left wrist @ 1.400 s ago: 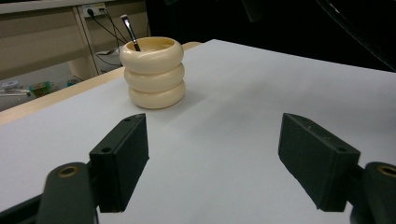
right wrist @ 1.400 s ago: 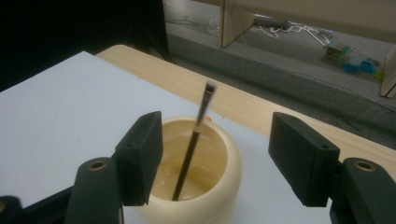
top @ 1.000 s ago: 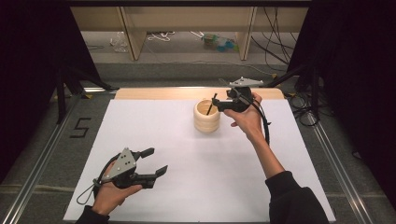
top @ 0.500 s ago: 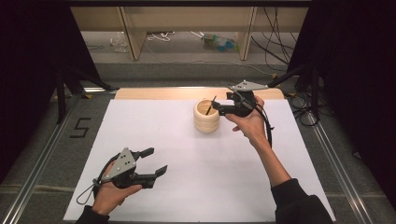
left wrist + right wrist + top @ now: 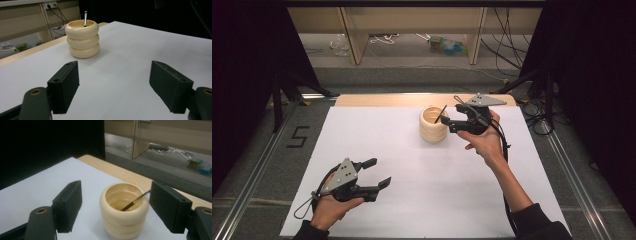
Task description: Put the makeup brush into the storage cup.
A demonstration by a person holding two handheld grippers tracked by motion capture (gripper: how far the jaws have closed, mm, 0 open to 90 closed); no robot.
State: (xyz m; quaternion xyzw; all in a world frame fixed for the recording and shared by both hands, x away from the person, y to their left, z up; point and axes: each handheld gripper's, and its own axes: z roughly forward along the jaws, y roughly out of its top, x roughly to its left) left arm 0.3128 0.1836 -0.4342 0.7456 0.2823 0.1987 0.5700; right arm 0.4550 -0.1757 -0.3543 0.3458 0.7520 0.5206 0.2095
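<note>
Two claws are mine, one in each hand. My right claw (image 5: 446, 120) hangs spread at the far side of the desk (image 5: 412, 155), just beside a cream ribbed pot (image 5: 434, 125); in the right gripper view the pot (image 5: 124, 213) sits between my jaws, untouched. A thin dark stick (image 5: 133, 202) leans inside it, its tip over the rim close to one jaw. My left claw (image 5: 377, 172) rests spread near the desk's front edge, well apart from the pot (image 5: 82, 37), gripping nothing.
</note>
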